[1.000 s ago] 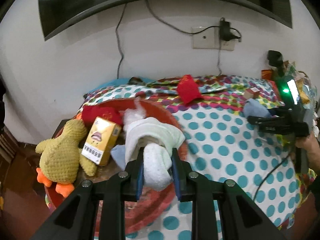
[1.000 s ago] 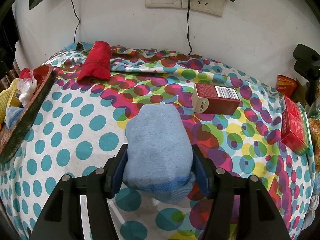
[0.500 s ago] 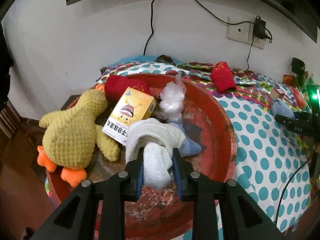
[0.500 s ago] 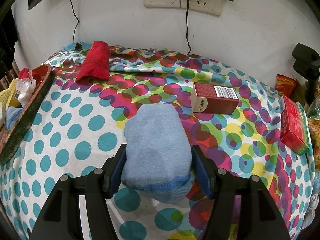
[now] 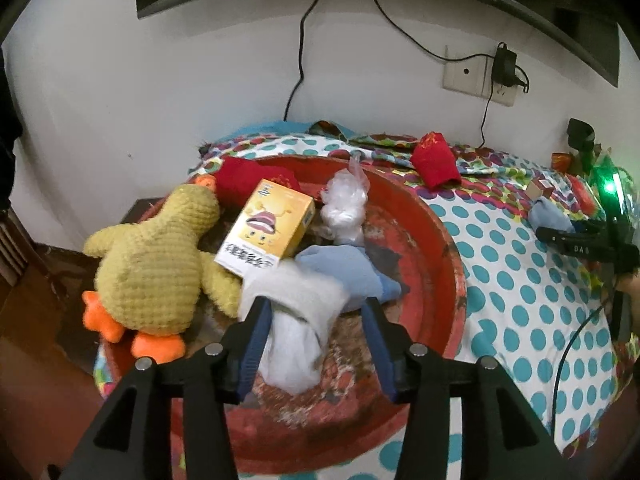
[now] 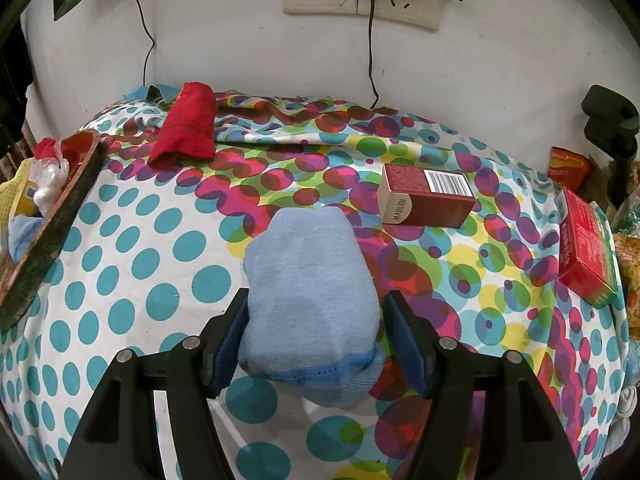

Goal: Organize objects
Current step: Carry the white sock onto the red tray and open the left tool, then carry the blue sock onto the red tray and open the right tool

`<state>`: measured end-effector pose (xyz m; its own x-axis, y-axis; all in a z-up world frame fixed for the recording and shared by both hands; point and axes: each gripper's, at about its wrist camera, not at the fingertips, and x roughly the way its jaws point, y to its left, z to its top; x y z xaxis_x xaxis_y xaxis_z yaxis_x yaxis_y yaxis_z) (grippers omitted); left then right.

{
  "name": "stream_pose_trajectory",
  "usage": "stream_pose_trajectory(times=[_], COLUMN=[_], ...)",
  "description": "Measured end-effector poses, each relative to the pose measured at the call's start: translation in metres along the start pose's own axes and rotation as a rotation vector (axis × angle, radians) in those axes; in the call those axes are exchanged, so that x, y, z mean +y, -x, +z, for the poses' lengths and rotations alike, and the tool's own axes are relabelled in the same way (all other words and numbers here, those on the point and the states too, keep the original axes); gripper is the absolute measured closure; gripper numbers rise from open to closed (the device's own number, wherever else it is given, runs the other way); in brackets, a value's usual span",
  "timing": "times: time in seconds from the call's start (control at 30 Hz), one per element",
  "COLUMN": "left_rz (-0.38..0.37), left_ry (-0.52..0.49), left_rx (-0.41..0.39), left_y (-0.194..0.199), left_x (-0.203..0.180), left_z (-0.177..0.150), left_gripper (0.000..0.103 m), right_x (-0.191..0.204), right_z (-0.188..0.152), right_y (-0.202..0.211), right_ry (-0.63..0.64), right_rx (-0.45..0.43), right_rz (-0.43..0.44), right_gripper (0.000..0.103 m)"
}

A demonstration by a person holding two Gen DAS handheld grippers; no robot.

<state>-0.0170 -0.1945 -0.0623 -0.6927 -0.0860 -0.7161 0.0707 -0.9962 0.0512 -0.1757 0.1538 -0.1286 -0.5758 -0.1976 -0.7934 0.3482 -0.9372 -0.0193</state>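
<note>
My left gripper is open over the red basin. The white rolled cloth lies between its jaws, resting in the basin. Also in the basin are a yellow plush duck, a yellow box, a blue cloth, a plastic bag and a red cloth. My right gripper holds its jaws against both sides of a light blue rolled cloth on the dotted tablecloth.
A red folded cloth lies at the back of the table. A maroon box and a red box lie to the right. The basin's rim is at the left. Wall sockets and cables are behind.
My left gripper has moved over the basin, lowered, and opened, letting go of the white cloth. The right gripper has stayed on the blue cloth.
</note>
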Motion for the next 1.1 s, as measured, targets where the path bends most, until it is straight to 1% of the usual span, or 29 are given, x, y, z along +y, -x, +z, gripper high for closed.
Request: stream_pose_trajectory(times=[0.1,0.17,0.3,0.37,0.43,0.5,0.63,0.67,0.8,0.87,0.93,1.0,1.1], left_rz=[0.024,0.03,0.029,0.049,0.064,0.061,0.017,0.015,-0.001,-0.001,-0.016,-0.01,-0.009], left_ry=[-0.003,0.012,0.029,0.035,0.041,0.044,0.081,0.08,0.073,0.082,0.099,0.098,0.102], left_rx=[-0.038,-0.057,-0.069,-0.061,-0.074,-0.076,-0.084,-0.074,-0.064,-0.07,-0.073,-0.084,-0.065], left_y=[0.017,0.03,0.052,0.058,0.063,0.065,0.067,0.065,0.064,0.066,0.068,0.069,0.064], left_x=[0.002,0.006,0.012,0.017,0.02,0.022,0.028,0.028,0.03,0.033,0.038,0.039,0.043], left_z=[-0.009,-0.017,-0.031,-0.036,-0.04,-0.041,-0.042,-0.042,-0.044,-0.043,-0.043,-0.043,-0.044], left_gripper=[0.053,0.053,0.052,0.052,0.052,0.052,0.052,0.052,0.052,0.052,0.052,0.052,0.052], right_x=[0.0,0.002,0.009,0.01,0.012,0.012,0.015,0.014,0.01,0.011,0.012,0.013,0.026], right_z=[0.0,0.0,0.0,0.0,0.0,-0.001,0.0,0.0,-0.002,-0.002,-0.002,-0.002,-0.001], right_y=[0.0,0.001,0.003,0.003,0.004,0.005,0.006,0.007,0.006,0.01,0.017,0.027,0.047], right_ry=[0.004,0.01,0.034,0.039,0.044,0.046,0.047,0.044,-0.001,-0.01,-0.035,-0.062,-0.067], right_rx=[-0.002,-0.004,-0.011,-0.014,-0.018,-0.021,-0.029,-0.033,-0.012,-0.004,-0.003,-0.017,-0.051], right_rz=[-0.007,-0.017,-0.053,-0.058,-0.06,-0.063,-0.074,-0.079,-0.081,-0.105,-0.107,-0.097,-0.079], right_gripper=[0.04,0.04,0.04,0.041,0.05,0.051,0.054,0.055,0.056,0.057,0.058,0.058,0.058])
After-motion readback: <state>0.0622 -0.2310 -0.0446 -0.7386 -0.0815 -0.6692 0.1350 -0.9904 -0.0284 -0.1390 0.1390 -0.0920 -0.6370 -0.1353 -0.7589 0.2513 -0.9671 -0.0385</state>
